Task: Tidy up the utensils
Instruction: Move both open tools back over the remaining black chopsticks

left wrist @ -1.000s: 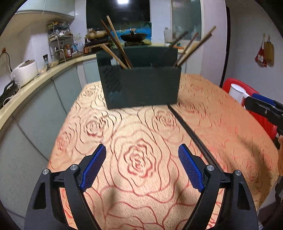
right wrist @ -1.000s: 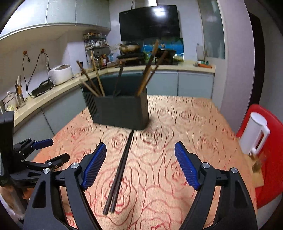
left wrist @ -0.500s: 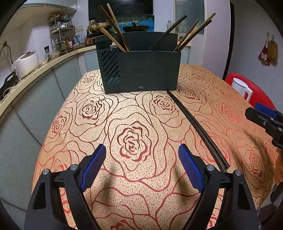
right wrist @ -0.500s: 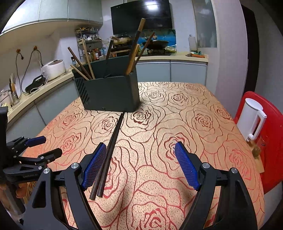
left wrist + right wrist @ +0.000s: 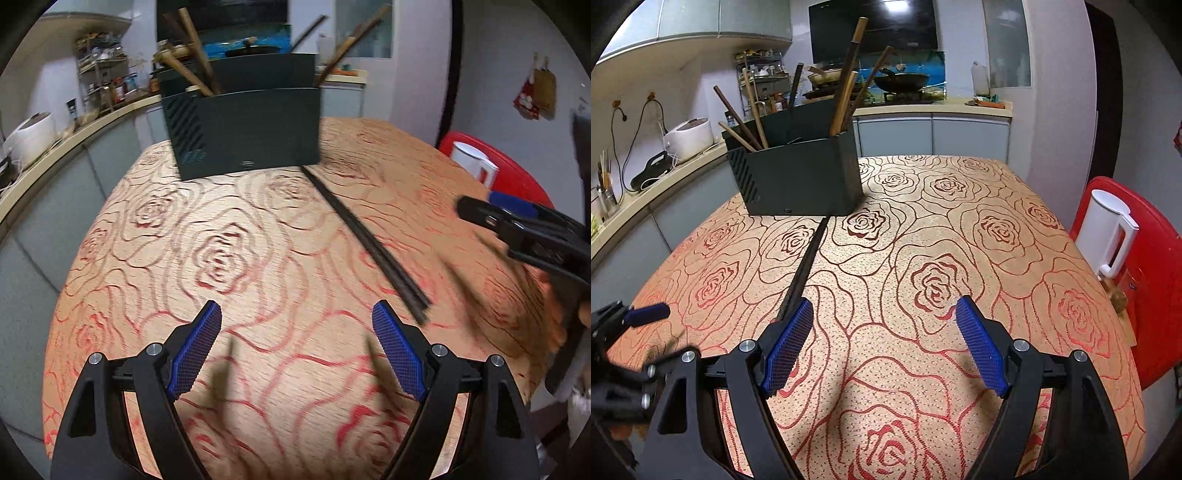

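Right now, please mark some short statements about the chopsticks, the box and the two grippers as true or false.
1. A pair of dark chopsticks lies on the tablecloth. True.
2. The right gripper is shut on the chopsticks. False: its jaws are open and empty.
3. The dark box already holds several chopsticks. True.
4. The left gripper holds a spoon. False: it is open, with nothing in it.
5. The white kettle stands on the table. False: it stands on a red chair beside it.
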